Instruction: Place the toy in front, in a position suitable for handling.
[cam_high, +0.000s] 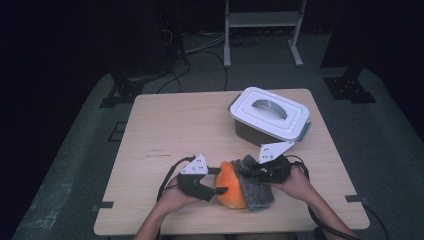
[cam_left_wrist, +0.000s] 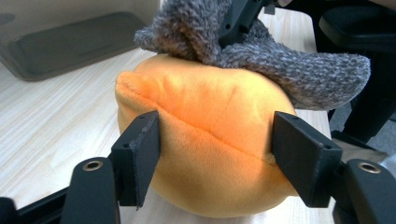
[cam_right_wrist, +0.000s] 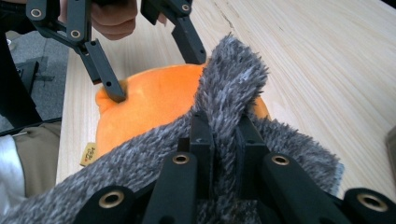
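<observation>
Couldn't see much of the far side of the round orange plush cushion (cam_high: 229, 191), since the fuzzy grey knitted cloth (cam_high: 255, 189) draped over its right part and hid it. In my right gripper view the cloth covered the whole bottom edge, and the little tag on the cushion was too small to read.

My left gripper (cam_high: 218, 181) came in low from the left, forearm flat near the front edge of the pale wooden counter (cam_high: 165, 130). Its fingers (cam_left_wrist: 140, 154) were spread wide, one pressed into each side of the cushion, denting the plush along a seam. My right gripper (cam_high: 251, 172) reached in from the right, fingers (cam_right_wrist: 201, 140) nearly closed, pinching a raised fold of the grey cloth.

The cushion sat on the counter near the front edge, between both my hands, soft and squashed-looking. The cloth lay on top, touching it. A white-lidded box with a grey handle (cam_high: 270, 114) stood farther back on the right, apart from all this.
</observation>
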